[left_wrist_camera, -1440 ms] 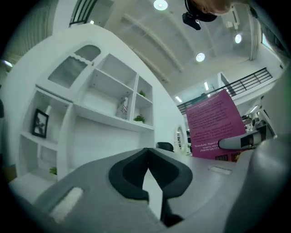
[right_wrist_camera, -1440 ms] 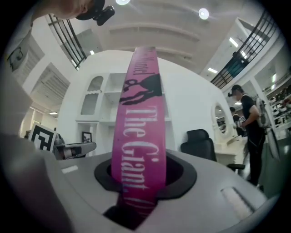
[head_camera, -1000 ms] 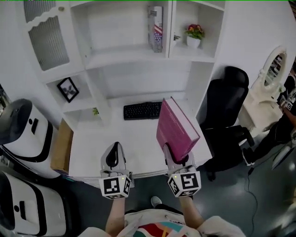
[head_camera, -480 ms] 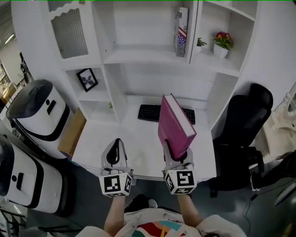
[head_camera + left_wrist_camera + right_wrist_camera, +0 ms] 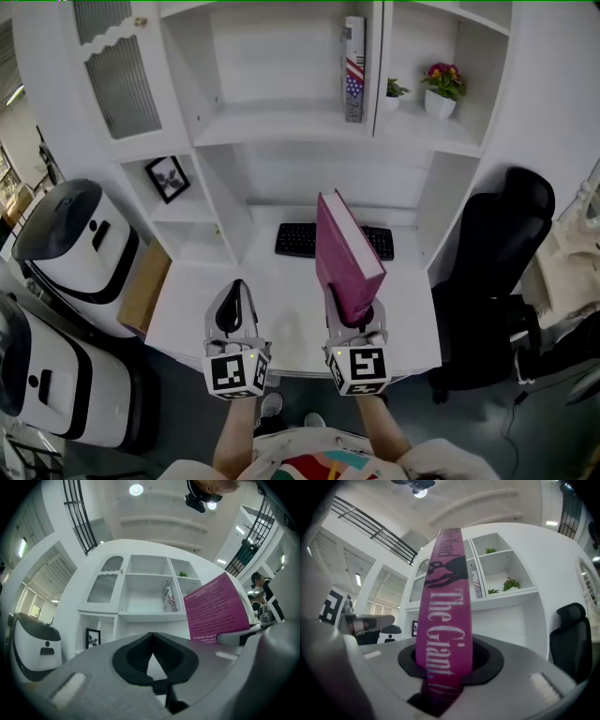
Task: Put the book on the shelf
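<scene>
Right gripper (image 5: 356, 323) jaws just tightened on the upright magenta book (image 5: 342, 248) — left gripper (image 5: 234, 292) jaws together, empty

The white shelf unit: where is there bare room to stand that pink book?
The wide middle shelf is bare from its left wall to the striped book at its right end, room for the pink book. The right compartment is crowded by the flower pot and small plant. The desk is bare in front of the keyboard.

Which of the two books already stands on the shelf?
The thin book with a flag-patterned spine, upright on the white upper shelf. The thick magenta book is gripped in the right tongs.
</scene>
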Motion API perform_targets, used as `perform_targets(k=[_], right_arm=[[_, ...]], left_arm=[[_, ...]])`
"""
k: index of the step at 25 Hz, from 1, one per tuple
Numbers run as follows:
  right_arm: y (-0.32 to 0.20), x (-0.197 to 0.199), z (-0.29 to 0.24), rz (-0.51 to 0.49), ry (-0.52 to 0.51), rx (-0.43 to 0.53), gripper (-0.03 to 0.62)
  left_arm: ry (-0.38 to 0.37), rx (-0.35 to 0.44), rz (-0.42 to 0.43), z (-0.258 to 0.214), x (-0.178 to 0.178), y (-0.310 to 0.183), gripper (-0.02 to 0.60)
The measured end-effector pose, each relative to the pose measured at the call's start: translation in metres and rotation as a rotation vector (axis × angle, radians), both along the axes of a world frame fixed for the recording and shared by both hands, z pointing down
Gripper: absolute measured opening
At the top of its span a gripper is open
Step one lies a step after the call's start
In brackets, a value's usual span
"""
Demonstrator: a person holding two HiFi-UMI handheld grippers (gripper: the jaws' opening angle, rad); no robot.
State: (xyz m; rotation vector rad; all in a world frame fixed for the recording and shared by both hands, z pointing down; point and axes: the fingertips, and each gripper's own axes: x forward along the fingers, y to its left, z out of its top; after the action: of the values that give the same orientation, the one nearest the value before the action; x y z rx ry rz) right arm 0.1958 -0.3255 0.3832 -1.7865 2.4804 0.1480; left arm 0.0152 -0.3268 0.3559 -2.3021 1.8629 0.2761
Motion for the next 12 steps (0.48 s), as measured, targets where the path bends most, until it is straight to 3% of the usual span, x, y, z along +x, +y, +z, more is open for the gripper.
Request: perform_targets(k=[8,12], right_arm=[[-0.015,-0.008,-0.006,0.077,0.03,0.028,0.129],[-0.02,-0.016,-0.014,0.077,-0.01,0.045,0.13]], left_arm=[[-0.016,0.013,0.059,-0.009,-0.006,-0.031,0.003],[-0.016,0.034,0.083,-0.02,-0.015,-0.046,0.003]])
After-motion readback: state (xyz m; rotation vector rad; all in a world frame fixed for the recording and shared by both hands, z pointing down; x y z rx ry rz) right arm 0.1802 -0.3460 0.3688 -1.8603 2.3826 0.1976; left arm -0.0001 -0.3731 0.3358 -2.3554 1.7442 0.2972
